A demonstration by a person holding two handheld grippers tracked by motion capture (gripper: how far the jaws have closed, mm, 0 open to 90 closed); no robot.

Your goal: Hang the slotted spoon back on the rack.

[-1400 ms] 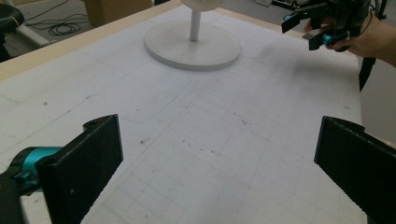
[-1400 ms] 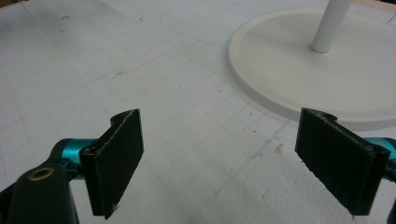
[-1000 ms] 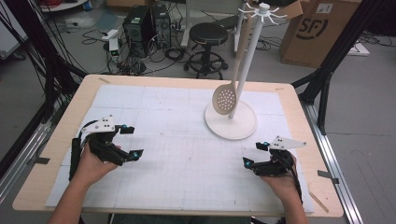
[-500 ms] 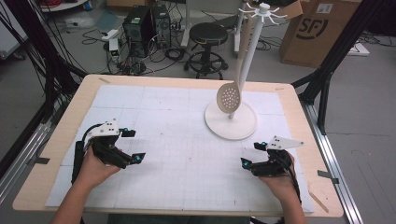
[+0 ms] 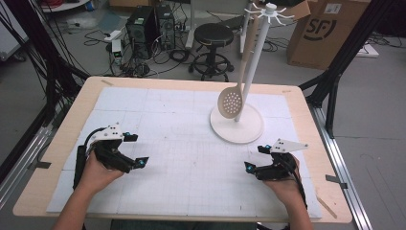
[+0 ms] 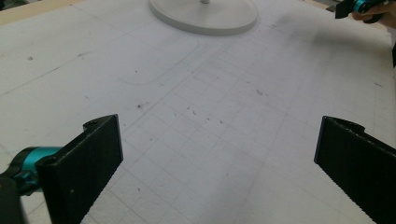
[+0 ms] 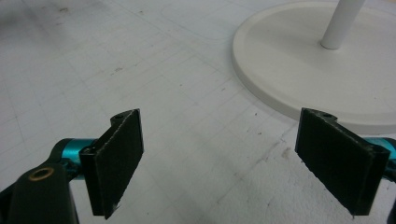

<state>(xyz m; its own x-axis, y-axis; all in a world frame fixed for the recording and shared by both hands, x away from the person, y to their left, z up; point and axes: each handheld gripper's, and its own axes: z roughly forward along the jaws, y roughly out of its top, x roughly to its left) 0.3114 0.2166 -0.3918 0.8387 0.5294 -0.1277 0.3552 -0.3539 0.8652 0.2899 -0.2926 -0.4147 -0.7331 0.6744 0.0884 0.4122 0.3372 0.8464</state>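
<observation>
Resting low over the white gridded mat [image 5: 191, 143], my left gripper [image 5: 134, 149] and my right gripper [image 5: 253, 158] both stand released, jaws spread wide with nothing between them. From the centre of the mat in the high view, the left gripper lies at about 8 o'clock and the right gripper at about 4 o'clock, well apart from each other. In the left gripper view, my left gripper [image 6: 219, 168] frames bare, lightly scuffed mat, with the round white base [image 6: 205, 16] of the stand at 12 o'clock. In the right gripper view, my right gripper [image 7: 219, 158] frames bare mat too, the same base [image 7: 299, 70] lying near at 1 o'clock.

The beige perforated plastic skimmer spoon [image 5: 231, 103] hangs from the tall white utensil stand [image 5: 253, 62], which rises upright from its disc base [image 5: 249, 132] at about 2 o'clock on the mat. The spoon's long handle runs up towards the hooked crown [image 5: 269, 10] of the stand; the exact hook cannot be made out. Its oval bowl, pierced by rows of small round holes, hangs just left of the pole and above the base. Whether the bowl touches the base cannot be told. The mat lies on a pale wooden table [image 5: 306, 124].
</observation>
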